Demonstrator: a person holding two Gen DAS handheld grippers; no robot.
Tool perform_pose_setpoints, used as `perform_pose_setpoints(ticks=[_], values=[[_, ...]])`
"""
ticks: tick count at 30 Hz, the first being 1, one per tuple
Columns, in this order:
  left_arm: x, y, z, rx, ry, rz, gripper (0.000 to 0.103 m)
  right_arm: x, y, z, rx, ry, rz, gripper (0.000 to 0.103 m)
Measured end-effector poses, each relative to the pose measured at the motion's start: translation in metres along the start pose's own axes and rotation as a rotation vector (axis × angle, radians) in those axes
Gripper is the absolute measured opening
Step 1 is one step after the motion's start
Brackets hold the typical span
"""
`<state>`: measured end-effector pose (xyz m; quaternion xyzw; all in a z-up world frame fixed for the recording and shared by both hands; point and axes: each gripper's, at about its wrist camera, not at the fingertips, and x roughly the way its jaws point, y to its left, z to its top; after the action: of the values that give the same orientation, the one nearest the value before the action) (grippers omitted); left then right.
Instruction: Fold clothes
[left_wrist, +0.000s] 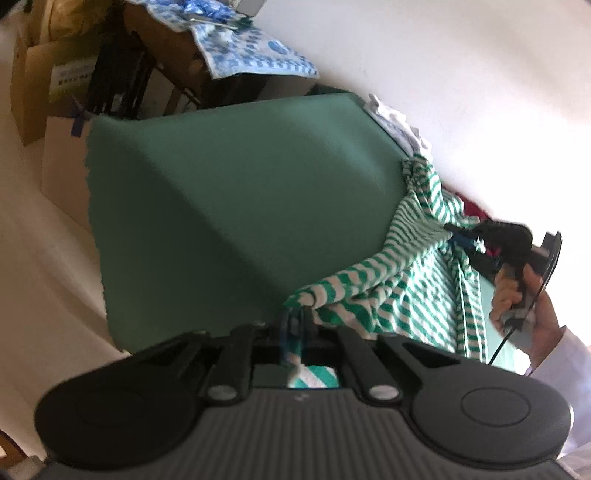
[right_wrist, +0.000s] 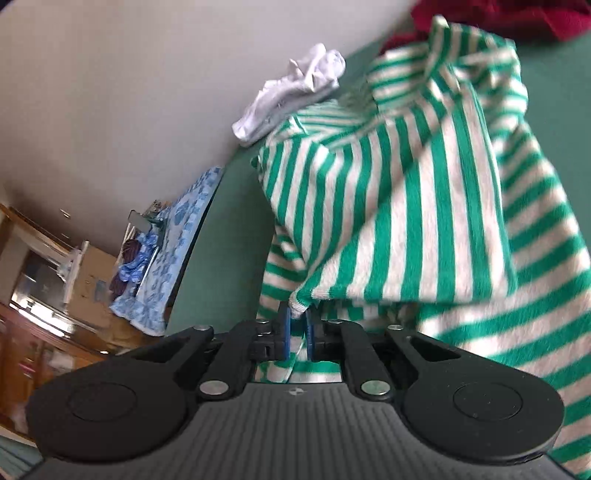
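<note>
Left gripper (left_wrist: 297, 325) and right gripper (right_wrist: 298, 332) both clamp striped shirt (right_wrist: 424, 221) edges. Thin pinch: uneven pull slips fabric, shirt bunches on tabletop (left_wrist: 240, 192).

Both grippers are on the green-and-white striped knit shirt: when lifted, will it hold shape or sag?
The green-and-white striped knit shirt will probably sag: it already drapes in soft folds between the left gripper and right gripper. It looks light, bunching easily. The knit seems unlikely to slip from the shut pads.
</note>
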<state>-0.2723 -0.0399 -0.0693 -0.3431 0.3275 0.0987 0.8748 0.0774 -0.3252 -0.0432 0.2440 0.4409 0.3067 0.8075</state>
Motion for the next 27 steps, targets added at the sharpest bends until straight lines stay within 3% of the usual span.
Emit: perform_pose_setpoints(ticks=[4, 9, 16, 23, 27], values=[[-0.026, -0.030, -0.009, 0.127, -0.028, -0.007, 0.000, -0.008, 0.010, 0.004, -0.094, -0.024, -0.006, 0.008], [-0.046, -0.059, -0.024, 0.208, 0.005, -0.102, 0.000, -0.013, 0.008, 0.011, -0.127, -0.026, -0.009, 0.008], [-0.016, -0.096, -0.055, 0.304, 0.133, -0.116, 0.000, -0.016, -0.002, 0.014, -0.159, -0.020, -0.039, 0.008], [0.024, -0.110, -0.075, 0.358, 0.240, -0.064, 0.000, -0.006, -0.021, 0.014, -0.156, 0.021, -0.076, 0.009], [0.030, -0.108, -0.090, 0.412, 0.319, -0.022, 0.000, -0.006, -0.038, 0.015, -0.085, 0.064, -0.058, 0.019]])
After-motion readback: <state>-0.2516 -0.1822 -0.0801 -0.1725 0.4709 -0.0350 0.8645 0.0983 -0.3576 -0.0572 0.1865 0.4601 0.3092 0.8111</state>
